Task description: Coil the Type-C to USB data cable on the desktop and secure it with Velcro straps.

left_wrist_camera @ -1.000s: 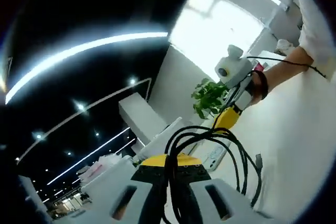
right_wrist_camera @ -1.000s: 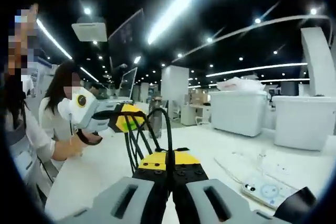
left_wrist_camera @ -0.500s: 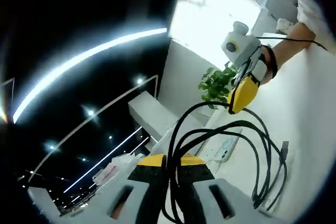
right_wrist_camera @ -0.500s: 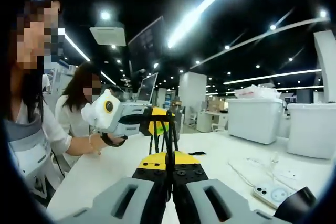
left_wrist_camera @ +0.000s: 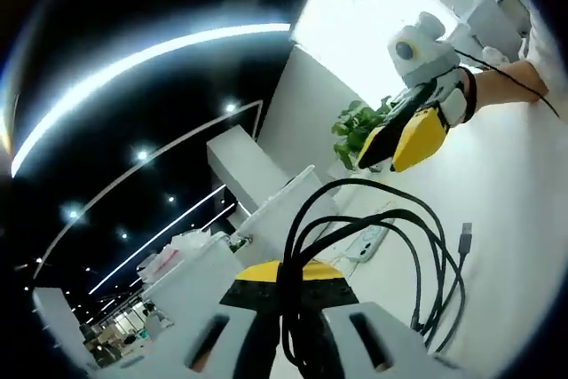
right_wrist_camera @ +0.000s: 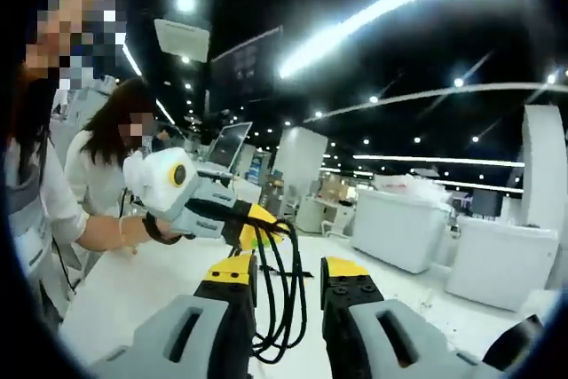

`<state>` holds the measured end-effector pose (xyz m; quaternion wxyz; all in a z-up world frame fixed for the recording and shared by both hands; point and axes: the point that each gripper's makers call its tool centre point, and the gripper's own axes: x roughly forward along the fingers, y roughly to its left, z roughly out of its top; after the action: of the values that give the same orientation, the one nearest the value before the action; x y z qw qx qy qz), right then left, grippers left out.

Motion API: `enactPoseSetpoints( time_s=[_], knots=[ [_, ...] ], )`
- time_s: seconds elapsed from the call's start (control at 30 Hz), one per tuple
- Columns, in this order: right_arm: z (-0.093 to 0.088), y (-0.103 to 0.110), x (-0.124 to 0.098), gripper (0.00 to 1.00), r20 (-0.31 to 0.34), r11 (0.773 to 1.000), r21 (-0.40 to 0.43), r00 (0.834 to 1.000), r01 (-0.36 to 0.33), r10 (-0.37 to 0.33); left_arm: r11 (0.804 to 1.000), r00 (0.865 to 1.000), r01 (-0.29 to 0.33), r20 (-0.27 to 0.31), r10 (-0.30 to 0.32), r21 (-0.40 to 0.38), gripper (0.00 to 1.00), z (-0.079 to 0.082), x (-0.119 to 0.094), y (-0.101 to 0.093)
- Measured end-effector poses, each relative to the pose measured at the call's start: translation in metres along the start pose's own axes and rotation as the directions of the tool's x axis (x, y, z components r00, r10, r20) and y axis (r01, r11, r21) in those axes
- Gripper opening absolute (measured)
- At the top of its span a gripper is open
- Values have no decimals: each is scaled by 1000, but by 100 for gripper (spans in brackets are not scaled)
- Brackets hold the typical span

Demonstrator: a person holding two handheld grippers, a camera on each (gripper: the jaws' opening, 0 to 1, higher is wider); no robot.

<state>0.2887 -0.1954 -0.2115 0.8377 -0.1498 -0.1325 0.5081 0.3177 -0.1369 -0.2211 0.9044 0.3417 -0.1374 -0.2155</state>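
Note:
The black data cable (left_wrist_camera: 390,230) is looped into a loose coil, and its USB plug (left_wrist_camera: 465,235) hangs off the coil's right side. My left gripper (left_wrist_camera: 288,274) is shut on the coil where the strands bunch together. In the right gripper view the left gripper (right_wrist_camera: 232,216) holds the coil (right_wrist_camera: 282,301) up from the left, above the white table (right_wrist_camera: 133,283). My right gripper (right_wrist_camera: 288,274) is open, and the hanging loops show in the gap between its yellow-tipped jaws without being pinched. In the left gripper view, the right gripper (left_wrist_camera: 404,141) hovers up and to the right of the coil.
A white power strip (left_wrist_camera: 364,242) lies on the table (left_wrist_camera: 519,246) behind the coil, with a green plant (left_wrist_camera: 355,130) beyond. White bins (right_wrist_camera: 401,230) stand at the far side. A seated person (right_wrist_camera: 108,166) and a screen (right_wrist_camera: 226,145) are at the left.
My right gripper has opened and let go of the cable, which it was shut on before. The left gripper still holds the coil; both views have shifted with the hands.

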Motion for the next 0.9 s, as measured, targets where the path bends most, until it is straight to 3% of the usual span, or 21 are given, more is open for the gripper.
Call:
enactPoseSetpoints(
  time_s=[0.07,0.17,0.23,0.37,0.43,0.53,0.67,0.7,0.73,0.8,0.9],
  knots=[
    [0,3,10,29,-45,985,-171,998,36,-44,1000,1000,8,-15,-8,23,7,5,2,-3],
    [1,1,20,28,-83,941,-331,991,73,-106,998,999,30,-45,-27,63,7,9,5,-8],
    [3,1,25,28,-87,936,-344,990,77,-113,996,997,45,-64,-40,76,7,11,6,-10],
    [-4,-1,32,26,-172,879,-475,976,36,-133,994,991,84,-113,-75,76,7,11,8,-9],
    [-7,-4,35,24,-189,866,-499,971,35,-149,992,988,106,-123,-97,72,7,11,8,-8],
    [-13,-7,38,21,-216,863,-504,962,36,-166,987,981,151,-133,-142,61,7,14,6,-13],
    [-20,-10,43,16,-217,847,-527,954,64,-207,986,976,158,-162,-149,49,7,13,6,-14],
    [-20,-12,44,14,-210,840,-537,951,80,-225,987,974,159,-167,-152,27,6,12,5,-14],
    [-19,-14,44,13,-206,817,-570,946,92,-250,986,971,162,-168,-168,-49,6,12,4,-16],
    [-18,-16,45,11,-188,766,-634,940,106,-285,978,968,164,-173,-185,-126,6,13,4,-15],
    [-18,-14,46,7,-183,757,-643,936,118,-301,977,965,156,-190,-182,-144,6,11,4,-11]
  ],
)
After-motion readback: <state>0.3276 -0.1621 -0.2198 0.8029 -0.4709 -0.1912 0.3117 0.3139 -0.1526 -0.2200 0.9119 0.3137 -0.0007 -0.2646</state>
